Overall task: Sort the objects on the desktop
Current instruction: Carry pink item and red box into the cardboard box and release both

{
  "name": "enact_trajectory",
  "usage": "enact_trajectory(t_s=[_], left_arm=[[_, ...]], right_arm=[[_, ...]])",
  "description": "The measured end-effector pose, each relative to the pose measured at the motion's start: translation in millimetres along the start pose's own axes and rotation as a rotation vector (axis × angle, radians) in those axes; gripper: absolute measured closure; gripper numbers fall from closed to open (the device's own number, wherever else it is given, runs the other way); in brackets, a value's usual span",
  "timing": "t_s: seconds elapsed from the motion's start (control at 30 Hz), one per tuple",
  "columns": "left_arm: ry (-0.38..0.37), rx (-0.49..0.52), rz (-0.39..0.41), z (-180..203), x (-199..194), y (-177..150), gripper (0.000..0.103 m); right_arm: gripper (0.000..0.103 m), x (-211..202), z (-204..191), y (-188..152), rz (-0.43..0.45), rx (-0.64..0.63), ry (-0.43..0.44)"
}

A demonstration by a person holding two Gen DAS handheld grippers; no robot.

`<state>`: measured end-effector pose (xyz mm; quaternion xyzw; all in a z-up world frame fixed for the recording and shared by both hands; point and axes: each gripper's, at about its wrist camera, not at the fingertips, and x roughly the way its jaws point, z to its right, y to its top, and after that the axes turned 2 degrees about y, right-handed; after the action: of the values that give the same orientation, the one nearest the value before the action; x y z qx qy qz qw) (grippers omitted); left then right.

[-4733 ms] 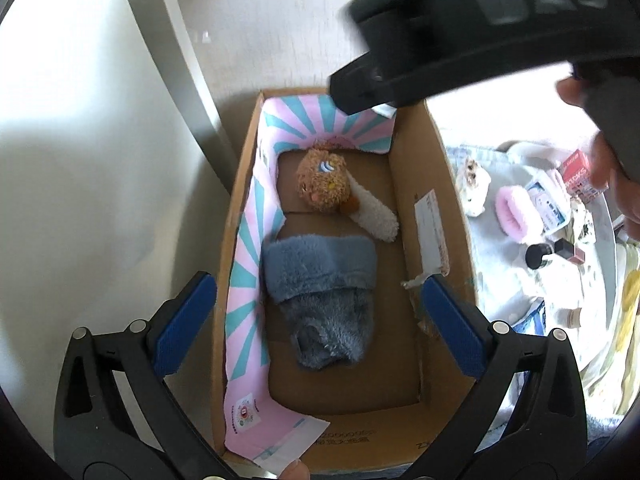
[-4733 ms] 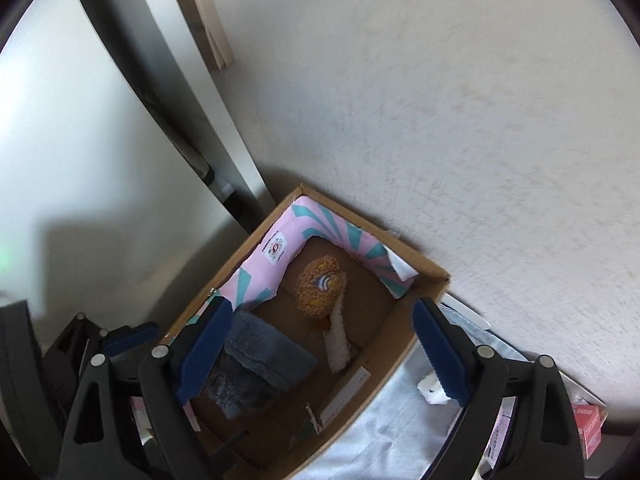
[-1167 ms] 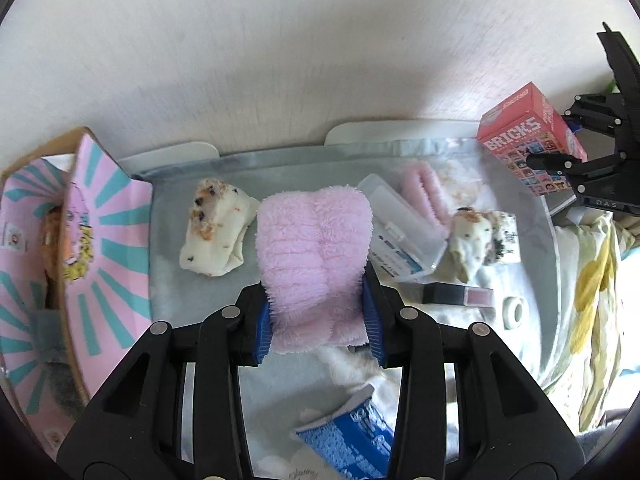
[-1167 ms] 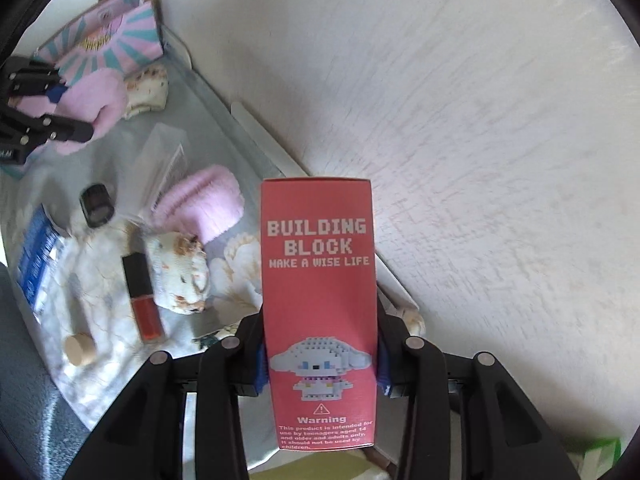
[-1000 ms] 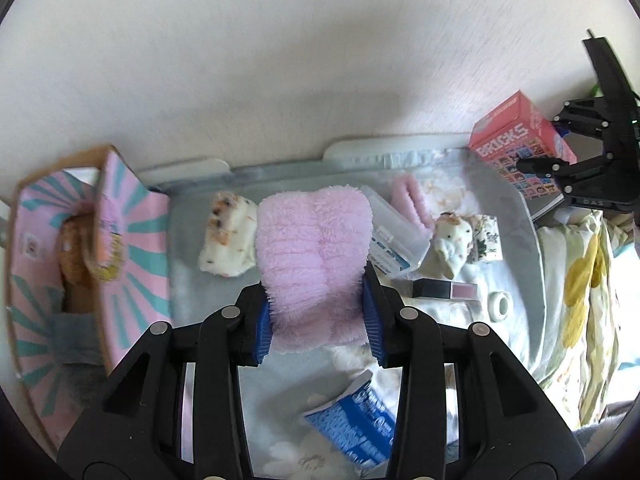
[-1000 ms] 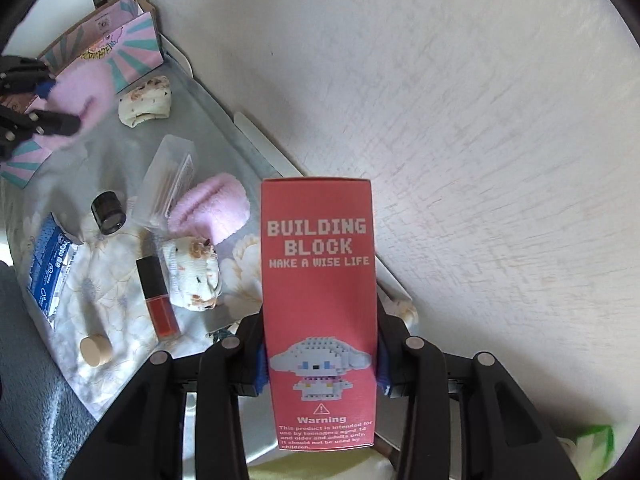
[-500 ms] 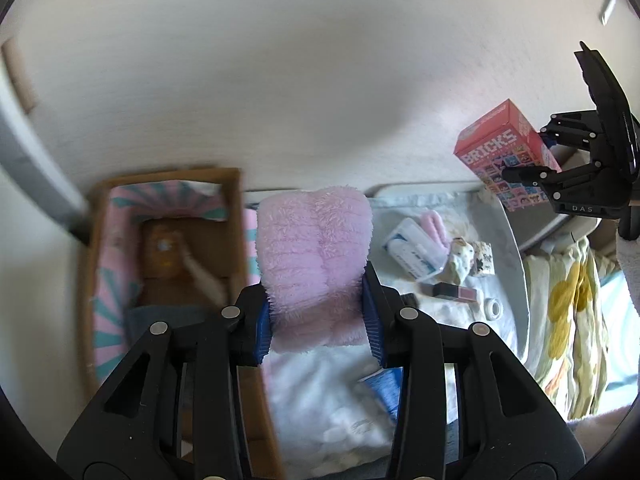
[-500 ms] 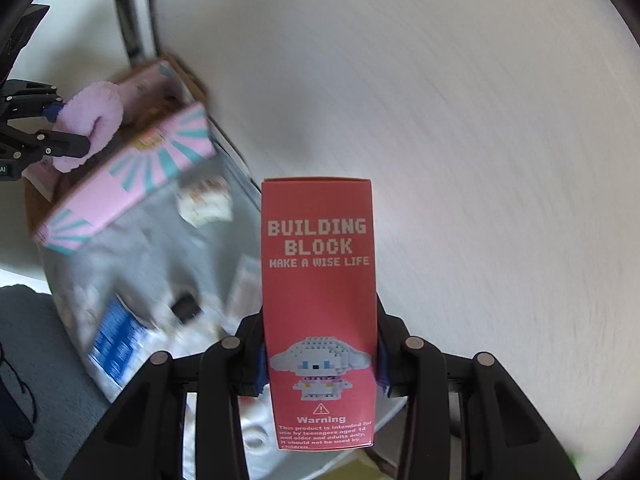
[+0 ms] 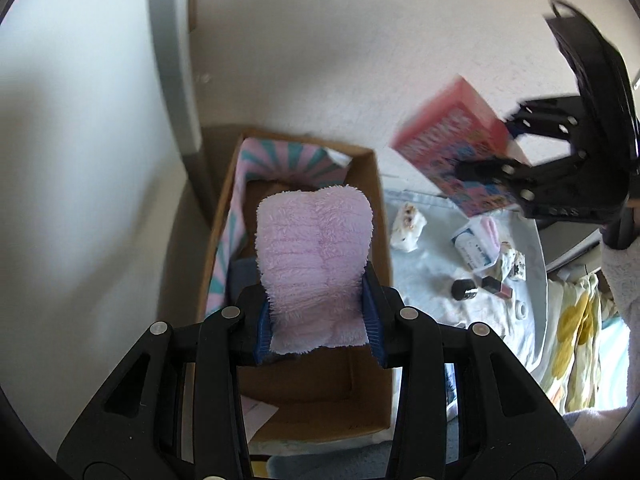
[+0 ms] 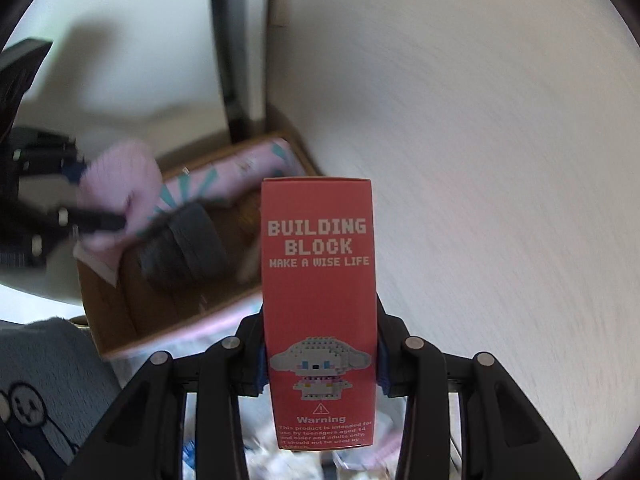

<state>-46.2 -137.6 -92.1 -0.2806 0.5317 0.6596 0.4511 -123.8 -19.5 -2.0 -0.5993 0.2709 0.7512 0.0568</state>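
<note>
My left gripper [image 9: 318,316] is shut on a fluffy pink sock [image 9: 314,264], held above the open cardboard box [image 9: 380,216]. A pink and teal striped liner [image 9: 294,158] lines the box walls. In the right wrist view my right gripper [image 10: 320,354] is shut on a red building block box [image 10: 320,280], held upright in the air beside the cardboard box [image 10: 120,320]. A grey fluffy item [image 10: 188,248] and a brown plush [image 10: 244,216] lie inside. The left wrist view shows the red box [image 9: 452,160] blurred at the upper right.
A grey tray [image 9: 536,256] right of the cardboard box holds small plush toys [image 9: 408,222], a clear plastic case [image 9: 472,244], a black cap [image 9: 464,290] and a lipstick [image 9: 498,286]. A white wall stands behind. A sleeve [image 9: 624,280] shows at the right edge.
Both grippers have swung left from over the tray to the cardboard box, each still gripping its item. The pink sock now hangs over the box interior.
</note>
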Motion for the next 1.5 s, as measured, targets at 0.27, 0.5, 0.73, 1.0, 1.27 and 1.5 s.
enact_trajectory(t_s=[0.27, 0.5, 0.73, 1.0, 1.27, 1.5], left_arm=[[-0.024, -0.036, -0.016, 8, 20, -27, 0.069], [0.014, -0.033, -0.085, 4, 49, -47, 0.069], [0.021, -0.048, -0.107, 0, 66, -58, 0.069], [0.039, -0.043, -0.103, 1, 67, -53, 0.068], [0.049, -0.056, -0.085, 7, 68, -51, 0.000], [0.057, -0.063, -0.076, 10, 67, -48, 0.000]], right_arm=[[0.066, 66, -29, 48, -0.072, -0.048, 0.045], [0.066, 89, -38, 68, -0.069, -0.026, 0.098], [0.066, 101, -44, 72, -0.080, -0.025, 0.137], [0.066, 106, -43, 70, -0.094, -0.034, 0.199], [0.024, 111, -37, 70, -0.107, 0.016, 0.244], [0.023, 96, -25, 72, -0.051, 0.018, 0.172]])
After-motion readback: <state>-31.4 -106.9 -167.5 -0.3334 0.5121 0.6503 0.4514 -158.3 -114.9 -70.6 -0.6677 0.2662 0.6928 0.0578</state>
